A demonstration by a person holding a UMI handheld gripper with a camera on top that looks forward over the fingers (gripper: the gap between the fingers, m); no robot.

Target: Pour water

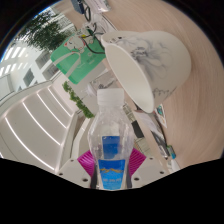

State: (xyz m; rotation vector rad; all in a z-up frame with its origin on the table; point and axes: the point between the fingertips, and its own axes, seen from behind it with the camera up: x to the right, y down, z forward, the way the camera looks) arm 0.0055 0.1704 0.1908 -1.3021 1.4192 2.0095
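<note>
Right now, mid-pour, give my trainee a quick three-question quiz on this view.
1. True or false: the tongs grip the bottle.
2. The bottle's mouth points toward: A) the white cup B) a kettle C) a plate.
3. Fill in: the bottle's label is ____.

Key: 1 true; 2 A; 3 blue.

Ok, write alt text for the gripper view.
A clear plastic water bottle with a blue label sits clamped in the claw, tipped toward the open mouth of a white cup just beyond it. Green plants stand farther back.
</note>
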